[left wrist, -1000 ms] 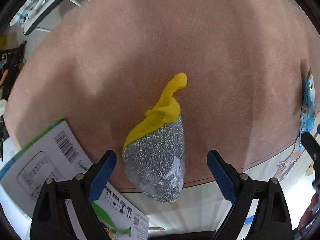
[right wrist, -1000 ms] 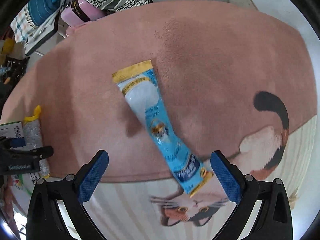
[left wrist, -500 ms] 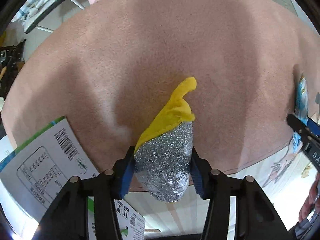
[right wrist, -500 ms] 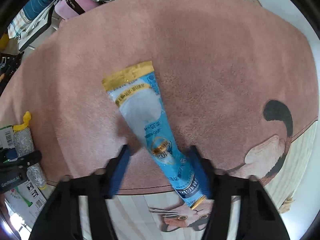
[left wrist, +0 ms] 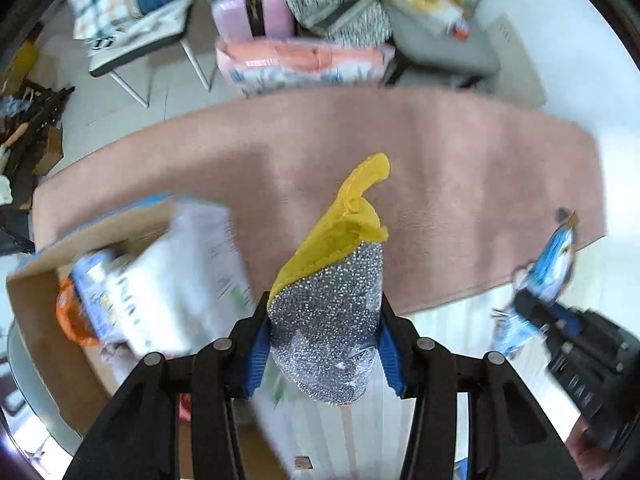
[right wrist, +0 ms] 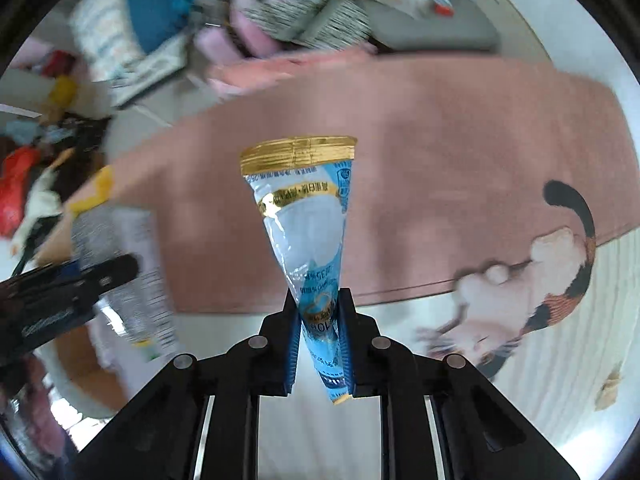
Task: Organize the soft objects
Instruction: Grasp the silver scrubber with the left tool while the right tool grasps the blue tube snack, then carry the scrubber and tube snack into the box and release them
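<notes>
— What colours does the scrubber show?
— Glittery silver with a yellow cloth top.
— And the sachet?
— Light blue and white with a gold band at the far end.
— The rug?
— Dusty pink; at the right, a calico cat pattern in white, orange and black.

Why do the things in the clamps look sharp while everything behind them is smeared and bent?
Left wrist view: the silver and yellow scrubber in the left gripper is crisp, while the cardboard box and pink rug streak with motion blur. Right wrist view: the blue pouch in the right gripper is sharp, the clutter behind smeared. The fisheye lens curves the rug's edges.
</notes>
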`<state>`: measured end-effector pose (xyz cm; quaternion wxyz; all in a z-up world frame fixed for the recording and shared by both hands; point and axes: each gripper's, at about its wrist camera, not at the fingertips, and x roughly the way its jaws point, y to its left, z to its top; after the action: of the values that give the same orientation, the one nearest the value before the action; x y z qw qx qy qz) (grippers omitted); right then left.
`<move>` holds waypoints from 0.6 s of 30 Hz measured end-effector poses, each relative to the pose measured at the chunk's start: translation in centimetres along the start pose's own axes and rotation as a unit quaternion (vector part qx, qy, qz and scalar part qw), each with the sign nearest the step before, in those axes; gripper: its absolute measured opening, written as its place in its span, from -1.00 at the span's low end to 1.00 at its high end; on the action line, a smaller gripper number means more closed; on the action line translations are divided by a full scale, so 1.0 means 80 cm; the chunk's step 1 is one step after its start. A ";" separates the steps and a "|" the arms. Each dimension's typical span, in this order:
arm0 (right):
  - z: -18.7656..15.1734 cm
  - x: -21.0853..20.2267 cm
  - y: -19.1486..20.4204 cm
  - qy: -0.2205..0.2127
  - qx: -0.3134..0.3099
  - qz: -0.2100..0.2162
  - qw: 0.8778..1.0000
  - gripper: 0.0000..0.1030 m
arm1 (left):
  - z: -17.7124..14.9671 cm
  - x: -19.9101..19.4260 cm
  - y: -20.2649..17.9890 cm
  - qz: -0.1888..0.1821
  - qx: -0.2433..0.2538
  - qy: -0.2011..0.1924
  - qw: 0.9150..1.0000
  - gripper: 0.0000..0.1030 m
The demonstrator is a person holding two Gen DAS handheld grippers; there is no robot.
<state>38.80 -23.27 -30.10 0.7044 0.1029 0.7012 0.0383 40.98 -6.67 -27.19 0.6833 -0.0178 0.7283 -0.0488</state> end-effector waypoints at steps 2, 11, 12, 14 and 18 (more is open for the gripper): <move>-0.021 -0.023 0.042 -0.014 -0.019 0.018 1.000 -0.64 | -0.025 -0.027 0.035 0.002 -0.008 -0.033 0.999 -0.15; -0.118 -0.086 0.206 -0.036 -0.103 0.063 0.992 -0.65 | -0.159 -0.127 0.157 0.048 -0.039 -0.138 0.988 -0.15; -0.121 -0.089 0.218 -0.035 -0.108 0.063 0.992 -0.65 | -0.164 -0.132 0.170 0.052 -0.044 -0.147 0.987 -0.15; -0.134 -0.090 0.252 -0.033 -0.121 0.059 0.990 -0.65 | -0.178 -0.144 0.187 0.059 -0.047 -0.163 0.984 -0.15; -0.146 -0.087 0.297 -0.025 -0.136 0.049 0.989 -0.65 | -0.192 -0.160 0.215 0.050 -0.059 -0.182 0.980 -0.15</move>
<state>29.21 -0.37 -18.49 0.7262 0.0417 0.6660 0.1654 27.23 12.36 -15.20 0.8035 -0.0298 0.5937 0.0323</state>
